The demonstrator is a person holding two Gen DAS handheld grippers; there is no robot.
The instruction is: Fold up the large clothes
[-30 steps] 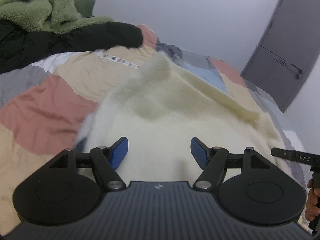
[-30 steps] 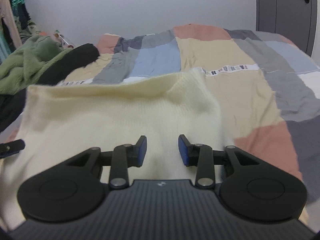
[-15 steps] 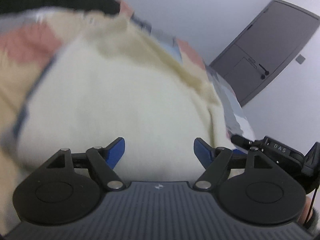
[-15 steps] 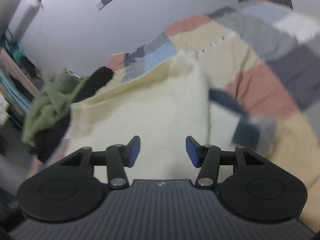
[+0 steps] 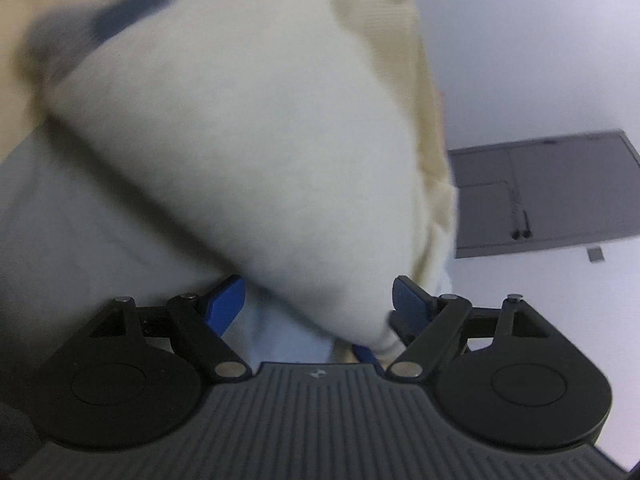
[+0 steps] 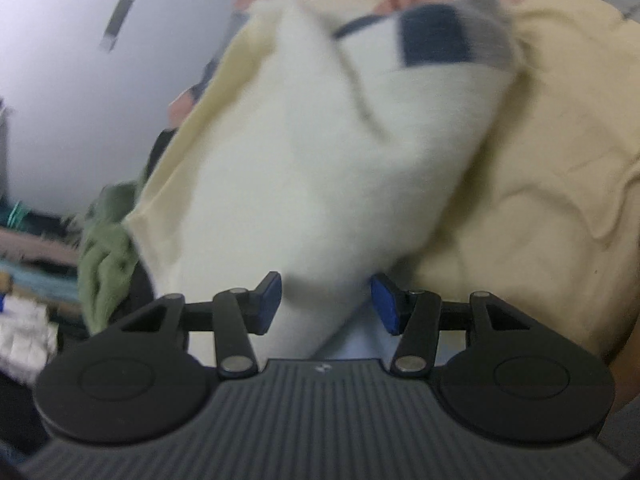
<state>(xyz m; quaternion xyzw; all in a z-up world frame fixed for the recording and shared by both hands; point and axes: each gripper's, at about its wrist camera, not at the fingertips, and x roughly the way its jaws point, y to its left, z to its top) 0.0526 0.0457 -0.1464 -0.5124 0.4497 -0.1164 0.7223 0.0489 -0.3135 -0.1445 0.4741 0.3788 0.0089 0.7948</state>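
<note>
While the cream sweater (image 5: 260,152) lies on the bed (image 6: 560,160), its length running away from both tongs, the left tongs (image 5: 320,304) are opening around its near edge and the right tongs (image 6: 326,300) stand apart, neither clearly pressing the cloth.

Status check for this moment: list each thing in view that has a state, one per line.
cream sweater: spread on the bed, one part folded over, motion-blurred
left gripper: jaws opening, sweater edge between them
right gripper: jaws apart, sweater between them; grip cannot be told
grey door: closed
green garment: crumpled at the bed's edge
patchwork bedspread: wrinkled
</note>
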